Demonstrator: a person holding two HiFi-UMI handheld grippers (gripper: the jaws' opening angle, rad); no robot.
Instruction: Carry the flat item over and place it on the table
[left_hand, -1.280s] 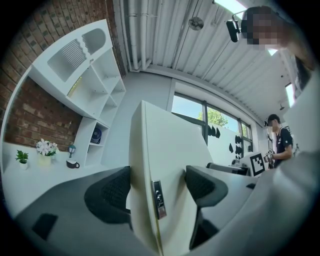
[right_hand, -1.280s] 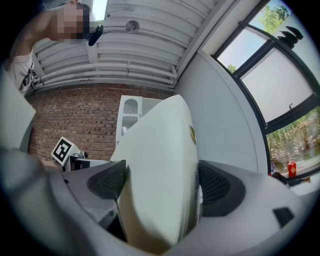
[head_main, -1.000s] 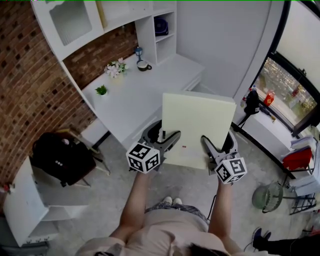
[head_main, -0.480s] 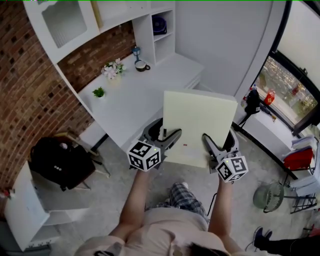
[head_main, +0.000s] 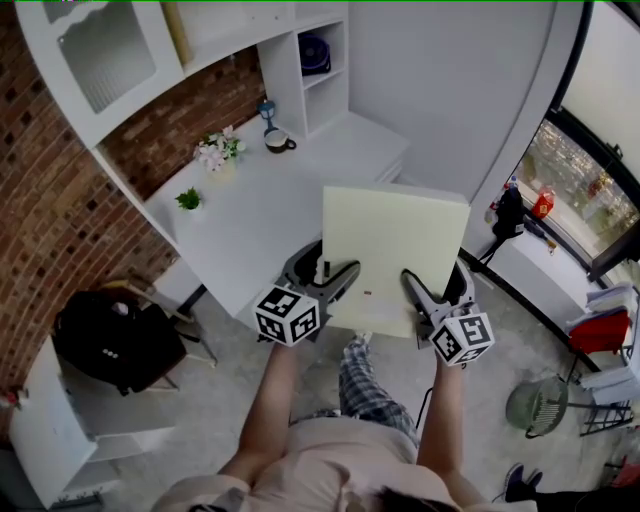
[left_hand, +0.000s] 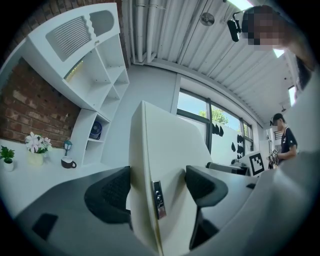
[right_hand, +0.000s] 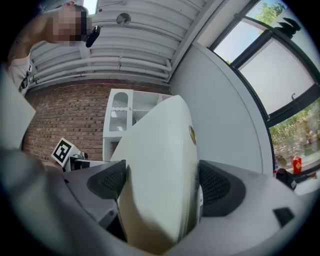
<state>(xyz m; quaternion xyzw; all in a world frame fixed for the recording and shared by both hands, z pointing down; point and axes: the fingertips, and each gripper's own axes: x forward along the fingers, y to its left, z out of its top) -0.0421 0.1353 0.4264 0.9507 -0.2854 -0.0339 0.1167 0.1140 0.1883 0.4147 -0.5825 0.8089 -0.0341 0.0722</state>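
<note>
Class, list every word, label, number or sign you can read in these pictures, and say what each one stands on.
No readable words or numbers anywhere.
Flat panel: a small red mark near its lower edge, too small to read.
Round yellow sticker on the panel: blurred.
Marker cubes: black-and-white square patterns, no letters.

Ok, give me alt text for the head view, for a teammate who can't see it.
Seen from above, a person holds a pale flat panel by its near edge, the left gripper and right gripper each shut on it. A white desk lies just ahead, with a small plant, flowers and a cup along the brick wall.
</note>
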